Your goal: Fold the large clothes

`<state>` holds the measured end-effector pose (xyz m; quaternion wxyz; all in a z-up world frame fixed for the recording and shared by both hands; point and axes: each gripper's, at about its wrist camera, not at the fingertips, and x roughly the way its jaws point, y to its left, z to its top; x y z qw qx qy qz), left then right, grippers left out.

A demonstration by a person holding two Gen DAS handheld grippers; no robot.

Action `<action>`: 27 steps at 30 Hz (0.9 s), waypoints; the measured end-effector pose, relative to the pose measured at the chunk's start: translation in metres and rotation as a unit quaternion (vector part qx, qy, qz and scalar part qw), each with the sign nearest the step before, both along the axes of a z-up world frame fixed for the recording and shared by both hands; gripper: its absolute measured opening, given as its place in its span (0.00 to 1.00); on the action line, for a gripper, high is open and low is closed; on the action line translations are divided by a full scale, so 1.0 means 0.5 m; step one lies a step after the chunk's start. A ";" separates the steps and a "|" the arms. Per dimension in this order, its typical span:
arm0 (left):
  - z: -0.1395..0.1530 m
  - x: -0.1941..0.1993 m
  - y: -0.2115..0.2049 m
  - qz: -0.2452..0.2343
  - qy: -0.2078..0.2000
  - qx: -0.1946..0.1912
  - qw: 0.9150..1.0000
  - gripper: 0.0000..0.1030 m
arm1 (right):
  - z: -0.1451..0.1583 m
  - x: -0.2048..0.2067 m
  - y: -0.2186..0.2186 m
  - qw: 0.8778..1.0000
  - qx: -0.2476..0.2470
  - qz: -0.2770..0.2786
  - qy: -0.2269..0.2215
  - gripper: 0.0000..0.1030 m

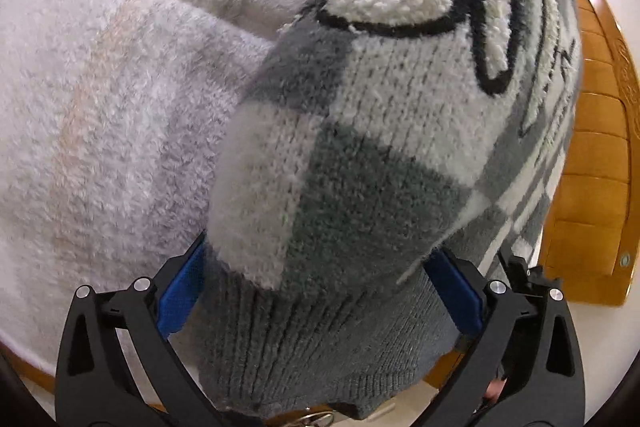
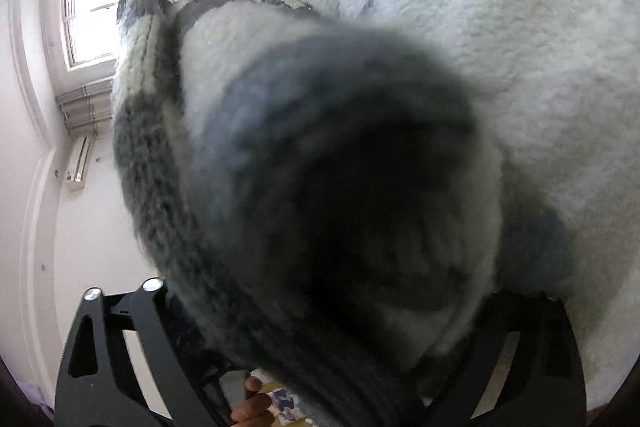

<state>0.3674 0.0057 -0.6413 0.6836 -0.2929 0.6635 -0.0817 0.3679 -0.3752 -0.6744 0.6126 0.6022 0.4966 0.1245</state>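
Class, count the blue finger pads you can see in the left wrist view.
2: one pad left of the sweater cuff, one pad right of it. Knit covers their tips.

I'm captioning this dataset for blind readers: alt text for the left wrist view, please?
A grey-and-white checked knit sweater drapes over the left hand-held gripper, its ribbed hem between blue-padded fingers, above a fluffy pale blanket.

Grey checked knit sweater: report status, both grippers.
Left gripper shut on grey checked knit sweater hem. Right gripper buried in knit, state unclear. Sweater above fluffy white blanket.
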 end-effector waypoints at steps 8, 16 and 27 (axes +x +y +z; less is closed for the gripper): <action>0.109 0.021 -0.031 -0.016 -0.001 0.045 0.999 0.48 | 0.122 0.003 0.021 0.999 0.039 0.026 -0.008 0.42; 0.371 0.087 -0.008 -0.050 -0.122 0.054 0.990 0.36 | 0.372 0.110 0.060 0.992 0.004 0.064 -0.108 0.38; 0.511 0.136 0.210 -0.045 -0.191 0.017 0.980 0.34 | 0.576 0.171 0.273 0.976 -0.033 0.107 -0.189 0.38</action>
